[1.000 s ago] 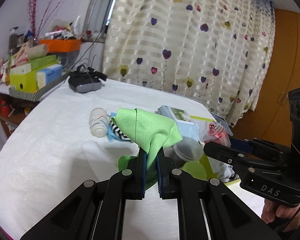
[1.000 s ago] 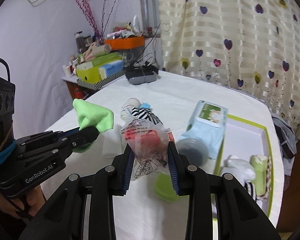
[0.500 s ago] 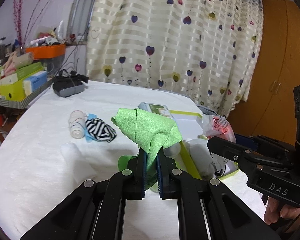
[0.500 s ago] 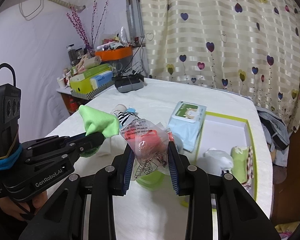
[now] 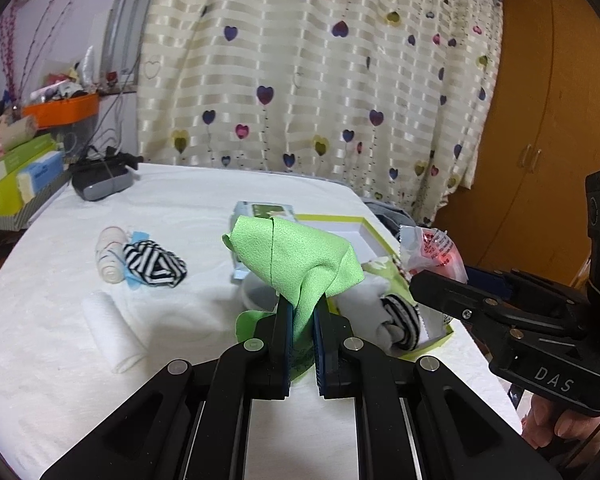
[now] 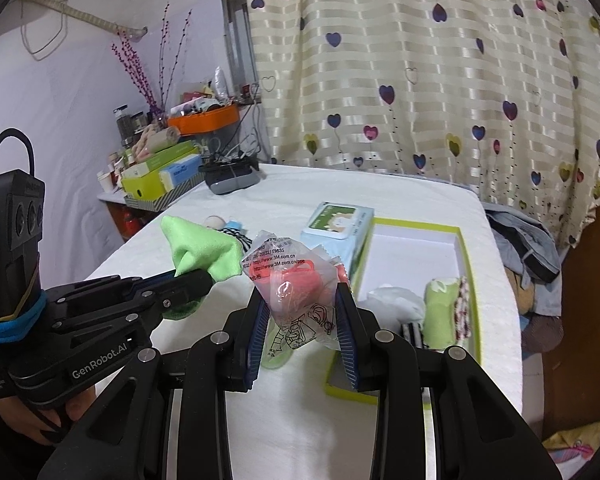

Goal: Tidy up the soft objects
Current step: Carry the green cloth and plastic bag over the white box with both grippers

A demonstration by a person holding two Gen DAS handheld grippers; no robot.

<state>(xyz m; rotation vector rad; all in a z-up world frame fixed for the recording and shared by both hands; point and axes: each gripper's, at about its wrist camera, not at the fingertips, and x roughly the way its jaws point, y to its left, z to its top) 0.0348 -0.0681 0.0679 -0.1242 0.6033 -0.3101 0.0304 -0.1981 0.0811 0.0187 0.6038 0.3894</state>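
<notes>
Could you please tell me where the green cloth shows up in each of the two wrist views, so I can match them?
Left wrist view: the green cloth sits at centre, pinched in the left gripper.
Right wrist view: the same cloth is at mid-left, sticking up from the left gripper coming in from the left edge.
Shared landmark: the wet wipes pack beside the green-rimmed box.
</notes>
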